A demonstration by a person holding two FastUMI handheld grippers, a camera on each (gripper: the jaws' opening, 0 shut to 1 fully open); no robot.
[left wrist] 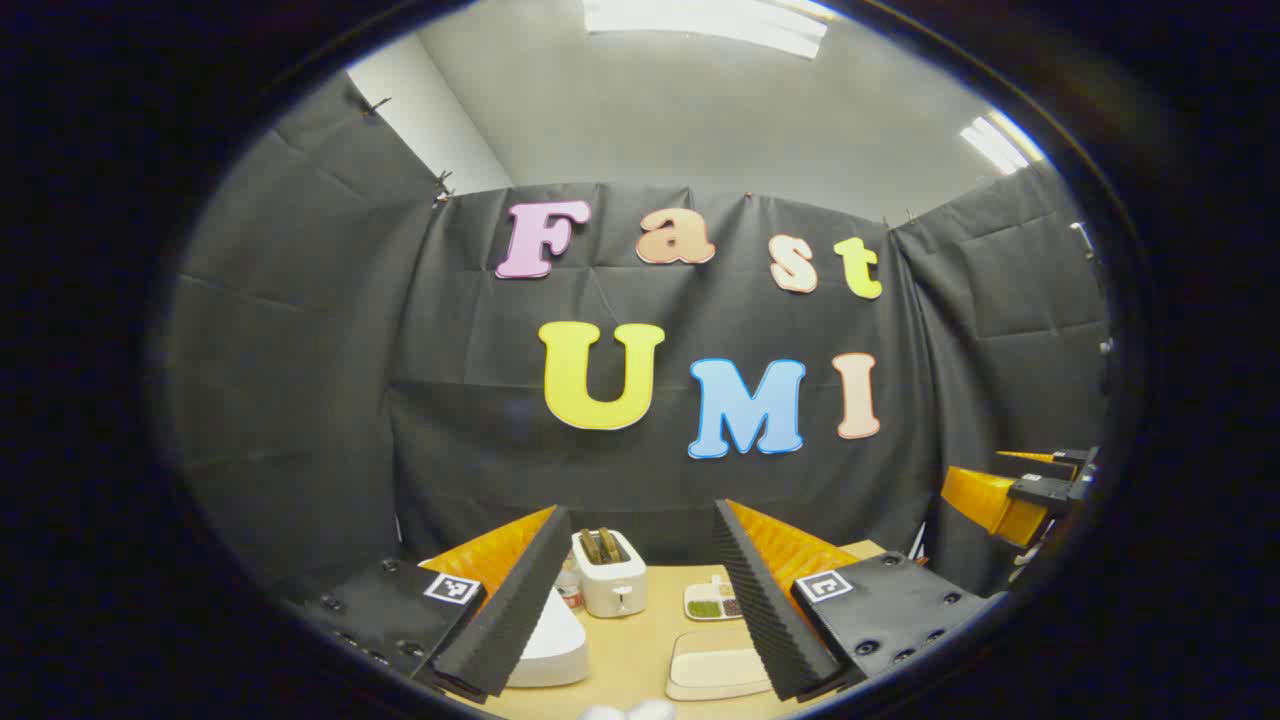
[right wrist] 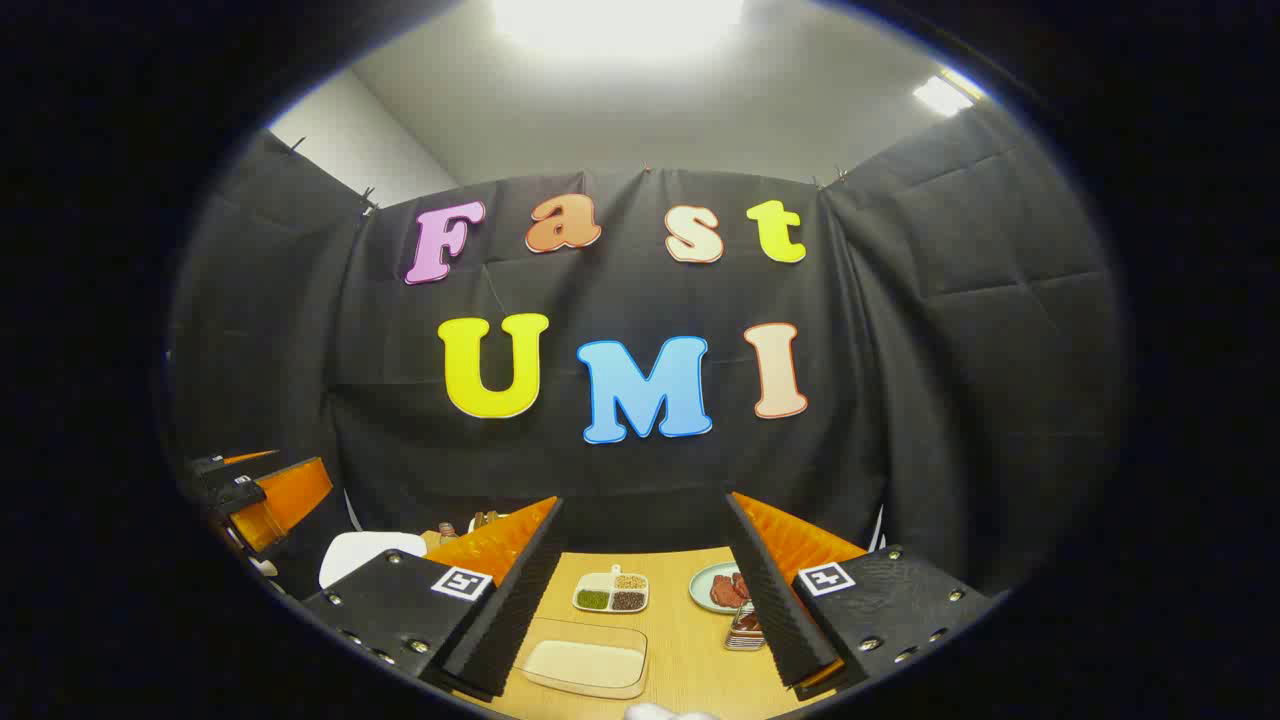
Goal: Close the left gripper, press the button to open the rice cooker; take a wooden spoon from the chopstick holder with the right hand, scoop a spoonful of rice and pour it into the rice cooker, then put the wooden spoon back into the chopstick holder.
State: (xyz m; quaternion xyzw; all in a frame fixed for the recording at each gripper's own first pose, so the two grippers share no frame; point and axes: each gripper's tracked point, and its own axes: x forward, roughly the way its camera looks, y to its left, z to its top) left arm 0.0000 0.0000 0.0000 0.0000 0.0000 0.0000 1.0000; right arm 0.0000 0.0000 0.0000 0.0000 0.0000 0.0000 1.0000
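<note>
Both the left gripper (left wrist: 635,570) and the right gripper (right wrist: 645,560) hang high with jaws wide open, nothing held, ready to start, while the white rice cooker (left wrist: 555,645) waits shut on the worktop (left wrist: 640,640) below

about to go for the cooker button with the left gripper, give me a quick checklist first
1. Left gripper closed for pressing: not ok, its jaws stand wide apart.
2. Rice cooker in sight: ok, its white body sits low behind the left finger.
3. Button located: cannot tell, hidden.
4. Right gripper free for the spoon: ok, open and holding nothing.
5. Rice tray within view: ok, on the table in front.
6. Chopstick holder and wooden spoon located: cannot tell.
</note>
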